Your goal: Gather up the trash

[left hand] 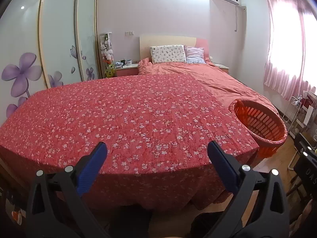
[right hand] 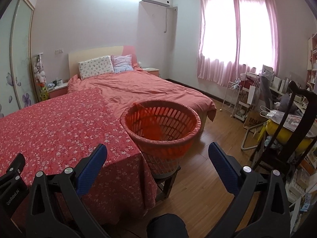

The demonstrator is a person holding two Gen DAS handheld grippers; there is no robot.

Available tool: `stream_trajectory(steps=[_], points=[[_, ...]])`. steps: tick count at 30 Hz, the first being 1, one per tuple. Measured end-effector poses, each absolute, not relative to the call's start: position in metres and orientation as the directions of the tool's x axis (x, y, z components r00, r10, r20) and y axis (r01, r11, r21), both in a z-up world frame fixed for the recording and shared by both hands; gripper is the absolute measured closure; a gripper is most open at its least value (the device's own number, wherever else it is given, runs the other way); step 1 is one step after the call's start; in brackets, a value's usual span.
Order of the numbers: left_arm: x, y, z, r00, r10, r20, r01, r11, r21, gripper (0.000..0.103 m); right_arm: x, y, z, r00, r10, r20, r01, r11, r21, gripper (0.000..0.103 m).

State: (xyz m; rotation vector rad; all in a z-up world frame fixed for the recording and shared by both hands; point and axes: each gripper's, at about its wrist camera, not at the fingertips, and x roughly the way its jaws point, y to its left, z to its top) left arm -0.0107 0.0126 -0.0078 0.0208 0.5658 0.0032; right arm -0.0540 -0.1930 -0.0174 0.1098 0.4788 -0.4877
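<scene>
An orange slotted waste basket point(right hand: 161, 128) lined with a reddish bag stands on a low dark stool point(right hand: 168, 180) at the right side of a surface draped in a red floral cloth point(left hand: 126, 119). The basket point(left hand: 259, 123) also shows at the right of the left wrist view. I see no loose trash on the cloth. My left gripper point(left hand: 157, 148) hangs open above the near edge of the cloth, nothing between its blue pads. My right gripper point(right hand: 157, 150) is open too, just short of the basket. The left gripper's body point(right hand: 11, 180) shows at the lower left of the right wrist view.
Behind the cloth lies a bed with a salmon duvet point(right hand: 150, 91) and two pillows point(left hand: 168, 54). A dark wooden chair point(right hand: 293, 130) and cluttered shelves fill the right. A wardrobe with purple flowers point(left hand: 21, 73) lines the left wall. Wooden floor point(right hand: 214, 170) runs right of the basket.
</scene>
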Motion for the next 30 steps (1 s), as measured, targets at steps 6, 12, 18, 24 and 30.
stream_trajectory(steps=[6, 12, 18, 24, 30], points=[[-0.0104, 0.0114, -0.0089, 0.838, -0.001, -0.545, 0.008, 1.0, 0.01, 0.004, -0.0531, -0.1924, -0.0191, 0.774, -0.412, -0.481, 0.468, 0.884, -0.005, 0.002], [-0.0106, 0.0113, -0.0106, 0.832, -0.01, -0.555, 0.011, 1.0, 0.0, 0.004, -0.0517, -0.1919, -0.0211, 0.768, -0.405, -0.497, 0.466, 0.885, -0.003, 0.002], [-0.0099, 0.0129, -0.0114, 0.826, -0.013, -0.564, 0.009, 1.0, -0.011, 0.004, -0.0514, -0.1918, -0.0221, 0.764, -0.402, -0.505, 0.464, 0.886, -0.003, 0.002], [-0.0107, 0.0116, -0.0094, 0.828, -0.015, -0.561, 0.008, 1.0, -0.014, 0.004, -0.052, -0.193, -0.0205, 0.767, -0.406, -0.498, 0.466, 0.885, -0.004, 0.002], [-0.0147, 0.0082, -0.0028, 0.84, -0.017, -0.542, 0.012, 1.0, -0.014, 0.004, -0.0529, -0.1943, -0.0174, 0.772, -0.405, -0.489, 0.465, 0.885, 0.001, 0.002]])
